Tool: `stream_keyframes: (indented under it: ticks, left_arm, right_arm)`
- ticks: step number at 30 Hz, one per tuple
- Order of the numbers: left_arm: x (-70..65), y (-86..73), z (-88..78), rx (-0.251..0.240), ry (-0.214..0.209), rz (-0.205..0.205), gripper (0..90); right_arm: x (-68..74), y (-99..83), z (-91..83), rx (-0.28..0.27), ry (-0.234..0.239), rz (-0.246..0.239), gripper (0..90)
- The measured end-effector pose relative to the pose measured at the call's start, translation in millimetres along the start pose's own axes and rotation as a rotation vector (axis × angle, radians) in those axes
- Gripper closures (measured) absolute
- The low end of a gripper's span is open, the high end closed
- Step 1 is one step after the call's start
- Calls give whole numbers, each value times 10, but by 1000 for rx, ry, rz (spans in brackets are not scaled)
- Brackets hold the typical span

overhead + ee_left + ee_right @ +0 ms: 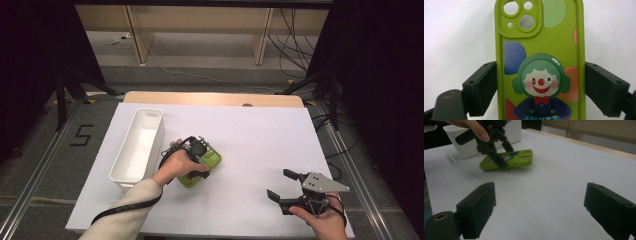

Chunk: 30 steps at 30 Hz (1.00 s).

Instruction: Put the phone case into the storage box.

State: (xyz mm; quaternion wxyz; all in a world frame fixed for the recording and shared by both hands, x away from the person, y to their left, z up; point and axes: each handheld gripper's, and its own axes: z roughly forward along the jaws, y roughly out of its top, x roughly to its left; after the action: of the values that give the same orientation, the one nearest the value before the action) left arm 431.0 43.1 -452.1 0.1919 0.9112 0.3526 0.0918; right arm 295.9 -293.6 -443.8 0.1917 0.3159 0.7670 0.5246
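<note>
Left tool (200, 159) pinches the green phone case (212, 161) across its width, long axis along the jaws, white bin (137, 145) just left; right tool (285, 189) spread, well apart on the worktop (260, 140).

A black numeral "5" (81, 135) stands marked on the grey floor left of the desk (260, 130). The green phone case (539, 60) carries a clown picture, no lettering.

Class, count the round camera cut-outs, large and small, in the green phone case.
4, all in the raised corner block of the phone case: two large rings set diagonally, and two small holes at the other two corners.
</note>
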Motion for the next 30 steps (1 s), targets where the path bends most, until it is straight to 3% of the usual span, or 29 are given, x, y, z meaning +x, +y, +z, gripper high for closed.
stream_keyframes:
  ticks: [9, 19, 30]
  left_arm:
    - [-9, 9, -84, -76, 2, -22, 160]
    - [0, -20, -214, -176, 30, -18, 160]
    - [9, -42, -288, -254, 43, -32, 160]
  right_arm:
    - [-1, 1, -2, -1, -1, -1, 117]
    - [-3, 2, -5, -3, -2, -2, 118]
    - [-5, 4, -6, -5, -4, -1, 118]
